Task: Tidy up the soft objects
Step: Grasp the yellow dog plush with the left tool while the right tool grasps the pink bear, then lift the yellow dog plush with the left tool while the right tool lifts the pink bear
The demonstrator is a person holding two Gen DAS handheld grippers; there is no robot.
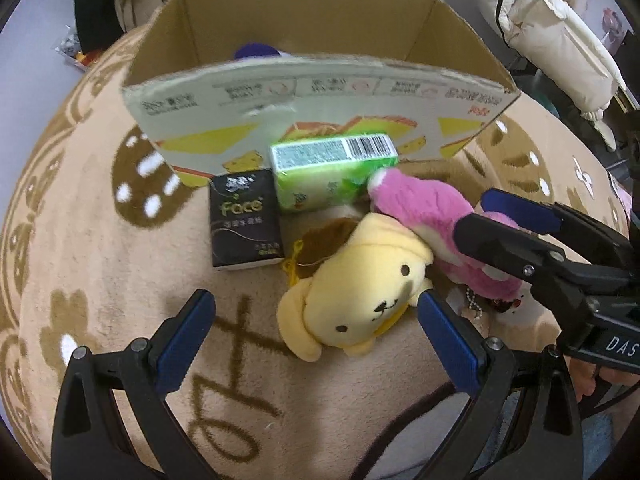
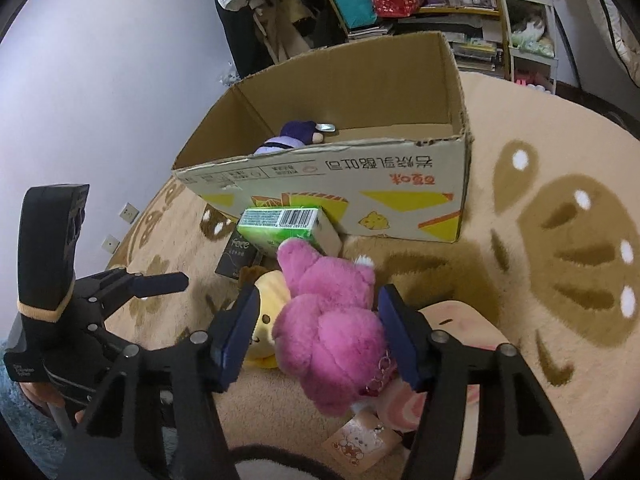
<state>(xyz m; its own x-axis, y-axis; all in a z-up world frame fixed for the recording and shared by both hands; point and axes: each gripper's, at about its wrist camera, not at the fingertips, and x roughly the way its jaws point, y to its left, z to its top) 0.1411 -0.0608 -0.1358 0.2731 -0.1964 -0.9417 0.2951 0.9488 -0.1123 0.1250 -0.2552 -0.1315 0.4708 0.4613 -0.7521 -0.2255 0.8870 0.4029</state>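
Observation:
A pink plush bear (image 2: 326,332) lies on the beige rug between the blue pads of my right gripper (image 2: 318,336), whose jaws stand open around it; whether the pads touch it I cannot tell. The bear also shows in the left wrist view (image 1: 424,216), with the right gripper (image 1: 492,216) over it. A yellow plush dog (image 1: 360,292) lies beside the bear, partly between the fingers of my open, empty left gripper (image 1: 316,332). A cardboard box (image 1: 320,92) stands behind, with a purple plush (image 2: 292,136) inside.
A green tissue pack (image 1: 332,172) and a black "Face" tissue pack (image 1: 246,220) lie against the box front. A pink-and-white soft item (image 2: 468,332) lies under the bear. Shelves and bags (image 2: 400,0) stand beyond the rug; a white jacket (image 1: 552,28) hangs at right.

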